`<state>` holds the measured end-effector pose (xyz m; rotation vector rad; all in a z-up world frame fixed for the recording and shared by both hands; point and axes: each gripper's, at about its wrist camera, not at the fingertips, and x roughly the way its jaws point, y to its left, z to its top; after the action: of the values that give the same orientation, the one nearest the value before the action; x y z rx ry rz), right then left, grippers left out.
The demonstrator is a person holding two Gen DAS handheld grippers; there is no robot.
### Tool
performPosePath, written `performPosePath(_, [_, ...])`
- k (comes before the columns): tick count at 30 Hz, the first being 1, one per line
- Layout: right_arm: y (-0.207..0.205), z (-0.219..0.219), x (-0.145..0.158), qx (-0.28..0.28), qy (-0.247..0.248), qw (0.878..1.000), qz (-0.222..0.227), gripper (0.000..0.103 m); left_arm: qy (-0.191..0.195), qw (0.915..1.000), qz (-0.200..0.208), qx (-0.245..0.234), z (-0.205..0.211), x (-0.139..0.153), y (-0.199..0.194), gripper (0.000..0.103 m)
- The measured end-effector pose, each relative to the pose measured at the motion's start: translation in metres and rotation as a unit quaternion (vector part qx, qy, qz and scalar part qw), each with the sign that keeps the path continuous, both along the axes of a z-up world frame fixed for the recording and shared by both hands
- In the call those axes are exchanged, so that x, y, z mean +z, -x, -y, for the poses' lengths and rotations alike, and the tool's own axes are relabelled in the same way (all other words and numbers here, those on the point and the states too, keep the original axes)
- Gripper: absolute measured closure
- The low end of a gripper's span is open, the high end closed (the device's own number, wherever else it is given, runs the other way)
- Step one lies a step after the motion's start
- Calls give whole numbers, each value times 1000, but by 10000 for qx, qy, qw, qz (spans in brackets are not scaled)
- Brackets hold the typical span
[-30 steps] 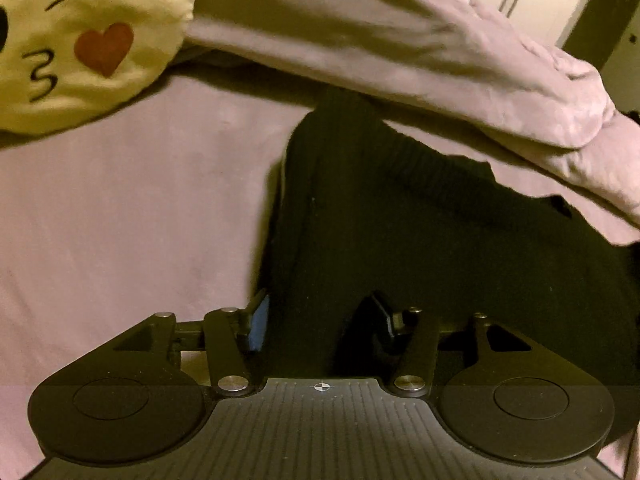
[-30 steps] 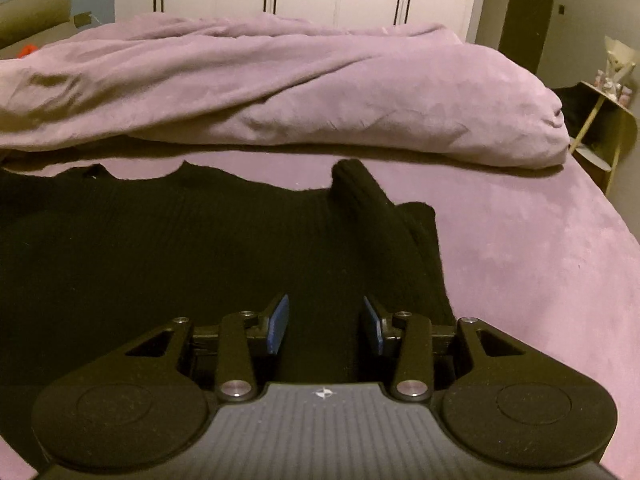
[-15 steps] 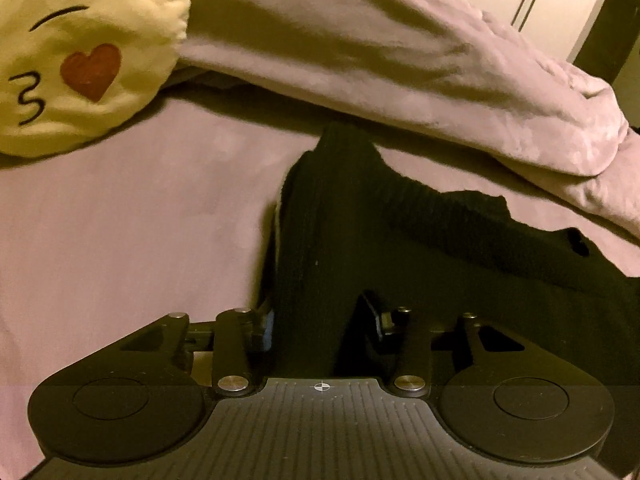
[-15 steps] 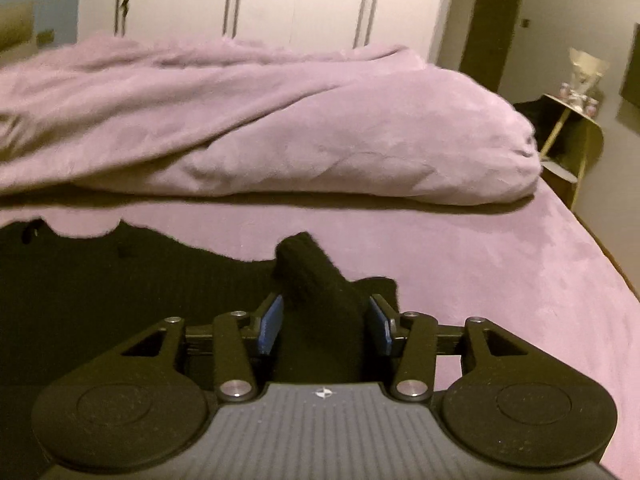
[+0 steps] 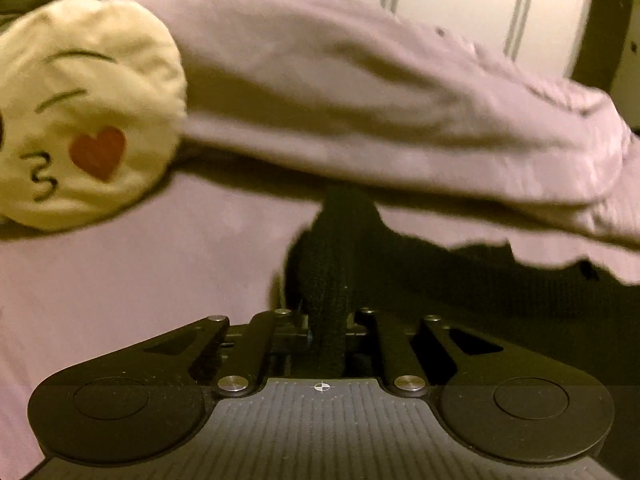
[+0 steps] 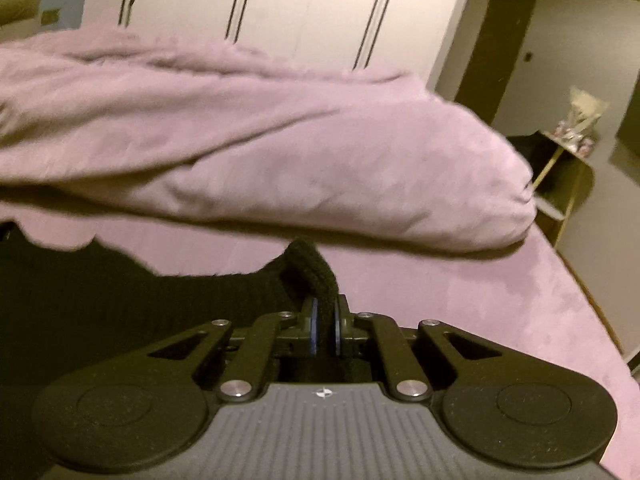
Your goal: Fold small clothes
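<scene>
A black knit sweater (image 5: 460,280) lies spread on the purple bed. My left gripper (image 5: 330,326) is shut on a bunched fold at the sweater's left side, which rises between the fingers. My right gripper (image 6: 325,326) is shut on a bunched fold at the sweater's right side (image 6: 304,276); the rest of the sweater (image 6: 100,300) stretches off to the left. Both pinched folds are lifted a little off the bed.
A heaped purple duvet (image 5: 380,112) runs across the back of the bed, also in the right wrist view (image 6: 280,152). A yellow kiss-face pillow (image 5: 80,120) lies at the left. The bed's right edge (image 6: 592,312) drops off toward a small side shelf (image 6: 568,168). White wardrobe doors (image 6: 300,12) stand behind.
Both grippers have closed on the sweater's side folds. Both views have tilted up and moved toward the duvet, with the fabric drawn up between the fingers.
</scene>
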<state>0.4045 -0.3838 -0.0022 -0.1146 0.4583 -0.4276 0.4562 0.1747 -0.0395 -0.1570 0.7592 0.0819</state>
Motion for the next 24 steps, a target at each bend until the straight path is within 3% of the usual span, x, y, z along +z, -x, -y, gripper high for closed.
performPosePath(3, [-5, -6, -2, -71, 218, 9997, 82, 96, -6, 9997, 161, 158, 1, 4, -4, 92])
performPosePath(6, [-12, -7, -8, -95, 326, 9994, -79, 95, -326, 9993, 110, 127, 9, -1, -10, 91])
performPosePath(8, [-16, -5, -13, -191, 351, 9987, -330, 84, -471, 9987, -82, 170, 13, -10, -14, 83])
performPosePath(11, [2, -8, -7, -197, 233, 9994, -132, 84, -512, 9981, -81, 344, 10, -11, -8, 61])
performPosePath(14, [32, -29, -2, 380, -175, 9991, -70, 83, -374, 9981, 25, 485, 9, -1, 9, 57])
performPosePath(15, [43, -40, -2, 606, -343, 9976, -50, 83, -295, 9986, 82, 434, 14, 4, 18, 55])
performPosePath(17, [61, -63, -4, 1042, -694, 9921, -15, 83, -221, 9993, 264, 158, 29, 14, 36, 41])
performPosePath(18, [68, -77, -8, 1241, -871, 9884, -7, 83, -150, 9993, 351, -14, 42, 18, 47, 28])
performPosePath(19, [72, -92, -14, 1464, -1064, 9835, -58, 83, -41, 9992, 349, -207, 54, 19, 54, 20])
performPosePath(21, [72, -117, -30, 1700, -1191, 9780, -217, 83, 203, 9979, 160, -591, 79, 14, 61, 18])
performPosePath(24, [62, -144, -53, 1797, -917, 9787, -369, 82, 51, 9942, -282, -1037, 114, -6, 57, 18])
